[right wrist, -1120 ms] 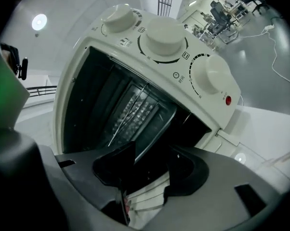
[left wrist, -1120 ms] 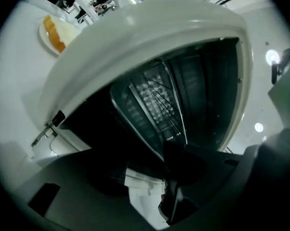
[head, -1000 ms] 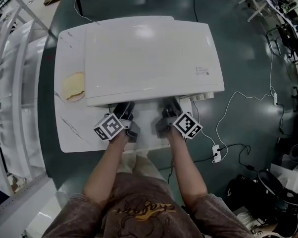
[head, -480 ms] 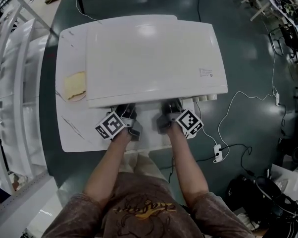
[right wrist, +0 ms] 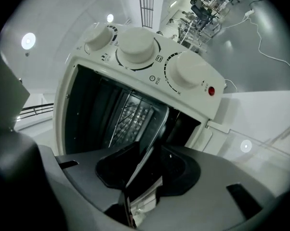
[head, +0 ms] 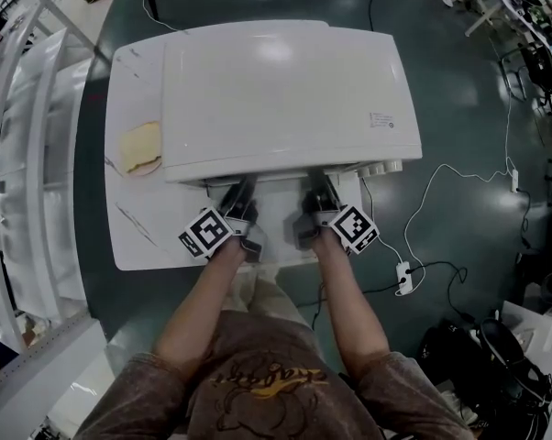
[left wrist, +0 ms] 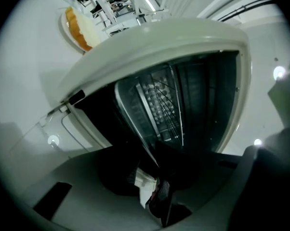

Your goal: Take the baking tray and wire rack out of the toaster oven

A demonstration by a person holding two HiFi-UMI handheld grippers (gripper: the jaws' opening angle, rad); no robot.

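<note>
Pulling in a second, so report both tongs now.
Left tongs: just closed down, clamped on the baking tray rim.
Right tongs: just closed down, clamped on the same rim.

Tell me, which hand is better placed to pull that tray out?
Neither wins. The left hand-held gripper and right hand-held gripper have both just been closing on the rim of the baking tray, so pulling together looks best.

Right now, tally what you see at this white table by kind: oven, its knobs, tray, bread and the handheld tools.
Toaster oven: 1
Control knobs: 3
Baking tray: 1
Bread slice: 1
Tools: 2, left tool and right tool
Total: 8
</note>
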